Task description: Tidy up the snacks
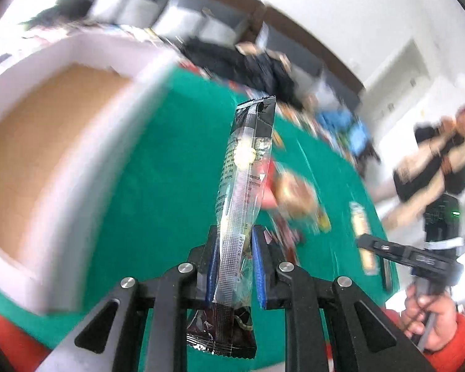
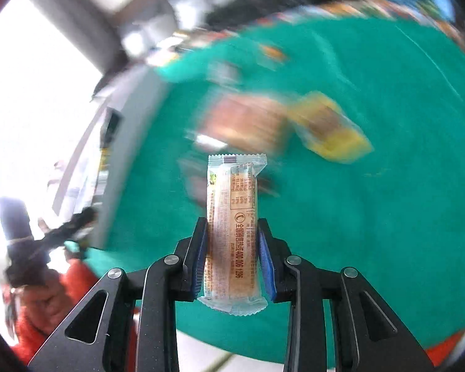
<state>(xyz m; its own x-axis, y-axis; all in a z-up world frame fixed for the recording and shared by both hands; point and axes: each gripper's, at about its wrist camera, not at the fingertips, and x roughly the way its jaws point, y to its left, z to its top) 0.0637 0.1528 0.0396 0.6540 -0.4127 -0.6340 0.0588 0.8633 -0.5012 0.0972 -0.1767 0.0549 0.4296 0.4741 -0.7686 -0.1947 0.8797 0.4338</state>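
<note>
My left gripper (image 1: 232, 235) is shut on a long black and clear snack packet (image 1: 243, 179), which stands up between the blue pads above the green tablecloth (image 1: 158, 170). A white box with a brown cardboard floor (image 1: 40, 142) lies to its left. My right gripper (image 2: 232, 226) is shut on a tan wafer bar in a clear wrapper (image 2: 235, 217), held off the cloth. In the left wrist view the right gripper's body (image 1: 418, 254) shows at the right edge, a hand in an orange sleeve (image 1: 431, 319) holding it.
Loose snacks lie blurred on the cloth: a red and brown packet (image 1: 291, 195), a yellow packet (image 2: 328, 127), an orange-brown packet (image 2: 248, 121), a pale bar (image 1: 361, 226). More snacks and dark bags crowd the far table edge (image 1: 263, 71). A person stands at the right (image 1: 434, 161).
</note>
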